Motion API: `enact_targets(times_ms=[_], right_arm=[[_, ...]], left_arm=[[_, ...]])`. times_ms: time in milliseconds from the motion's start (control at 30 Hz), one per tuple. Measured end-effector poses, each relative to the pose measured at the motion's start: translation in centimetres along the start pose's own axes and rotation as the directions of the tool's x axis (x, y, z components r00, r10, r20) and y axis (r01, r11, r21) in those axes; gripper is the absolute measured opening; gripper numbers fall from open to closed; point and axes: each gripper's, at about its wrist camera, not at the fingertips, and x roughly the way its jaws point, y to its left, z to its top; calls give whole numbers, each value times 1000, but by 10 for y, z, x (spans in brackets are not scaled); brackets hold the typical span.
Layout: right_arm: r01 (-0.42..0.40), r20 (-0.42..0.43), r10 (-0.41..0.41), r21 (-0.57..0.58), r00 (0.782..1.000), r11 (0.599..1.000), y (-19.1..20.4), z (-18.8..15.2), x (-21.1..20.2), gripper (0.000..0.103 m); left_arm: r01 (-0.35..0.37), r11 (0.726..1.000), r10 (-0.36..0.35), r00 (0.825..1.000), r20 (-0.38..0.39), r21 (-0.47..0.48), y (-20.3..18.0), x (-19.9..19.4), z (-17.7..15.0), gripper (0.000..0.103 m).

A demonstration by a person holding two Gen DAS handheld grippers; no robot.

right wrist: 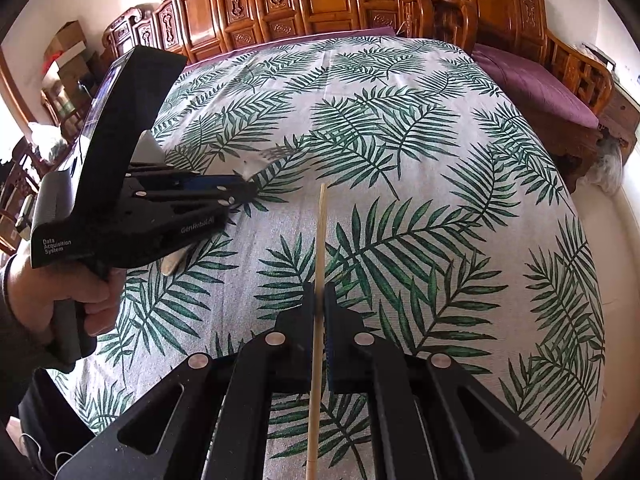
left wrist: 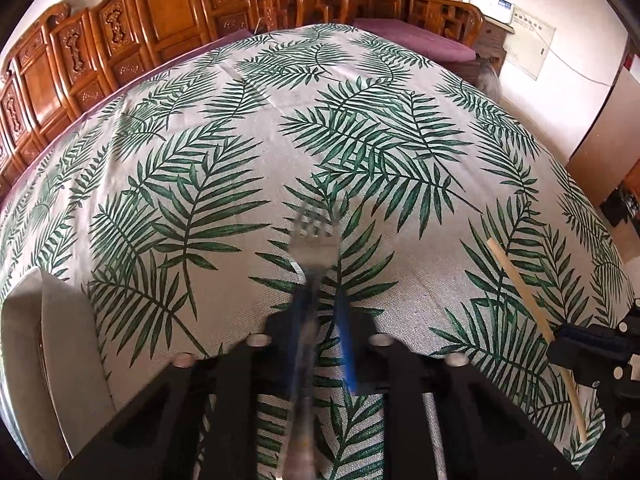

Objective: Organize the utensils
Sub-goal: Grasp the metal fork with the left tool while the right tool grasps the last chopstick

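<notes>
My left gripper [left wrist: 320, 280] is shut on a metal fork [left wrist: 314, 236], tines pointing forward above the leaf-print tablecloth; the fork is blurred. The same gripper [right wrist: 250, 188] shows at the left of the right wrist view, with the fork [right wrist: 276, 154] sticking out ahead of it. My right gripper [right wrist: 319, 292] is shut on a wooden chopstick [right wrist: 321, 232] that points forward over the cloth. In the left wrist view the chopstick [left wrist: 516, 276] and the right gripper [left wrist: 560, 340] sit at the far right.
A table with a leaf-print cloth [left wrist: 240, 140] fills both views. A pale container [left wrist: 60, 360] stands at the table's left edge. Carved wooden furniture [right wrist: 320, 4] and a bench with a purple cushion [right wrist: 536, 84] stand behind and to the right.
</notes>
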Motion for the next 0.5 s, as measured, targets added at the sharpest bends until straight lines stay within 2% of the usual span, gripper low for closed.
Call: enact_targets(times_ms=[200, 500], right_arm=[[-2, 7, 2, -11, 1000, 1000, 3, 0, -2, 6], [-7, 30, 8, -33, 1000, 999, 10, 3, -10, 6]], left_arm=[[-20, 999, 20, 1000, -7, 31, -7, -3, -3, 6], [2, 1000, -4, 997, 71, 31, -10, -44, -19, 6]])
